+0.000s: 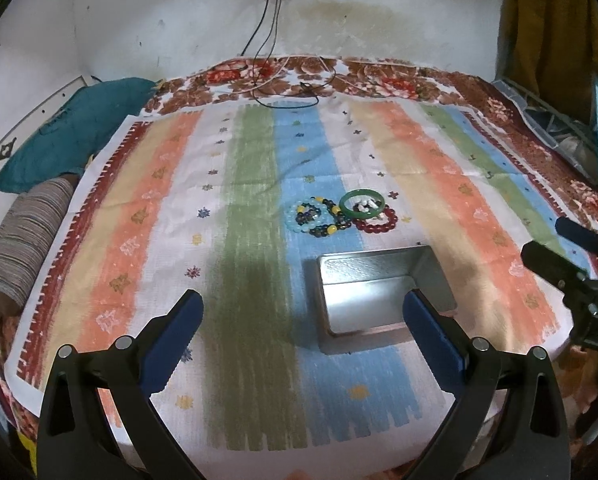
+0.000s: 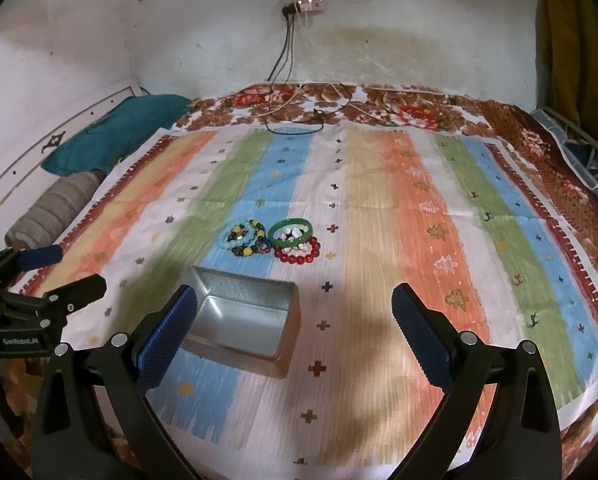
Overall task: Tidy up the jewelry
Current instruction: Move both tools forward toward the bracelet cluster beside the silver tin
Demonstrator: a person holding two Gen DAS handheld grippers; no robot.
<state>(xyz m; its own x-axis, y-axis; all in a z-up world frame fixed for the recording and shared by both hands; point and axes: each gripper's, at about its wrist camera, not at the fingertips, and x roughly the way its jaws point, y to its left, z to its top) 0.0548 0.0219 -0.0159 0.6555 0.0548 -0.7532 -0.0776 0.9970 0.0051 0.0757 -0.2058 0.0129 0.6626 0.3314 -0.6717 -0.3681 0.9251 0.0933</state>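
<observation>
Left wrist view: your tongs hang spread and empty, jewelry untouched.
Both left tongs (image 1: pixel 303 324) and right tongs (image 2: pixel 295 320) gape; the beaded bracelets (image 1: pixel 319 220) and green glass bangle (image 1: pixel 362 202) cluster mid-frame, just beyond the open silver metal tin (image 1: pixel 379 276), likely staged for easy loading.

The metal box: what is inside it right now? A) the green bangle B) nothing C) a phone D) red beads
B: the metal box shows only its bare shiny bottom, while the green bangle and red beads lie on the cloth behind it.
</observation>
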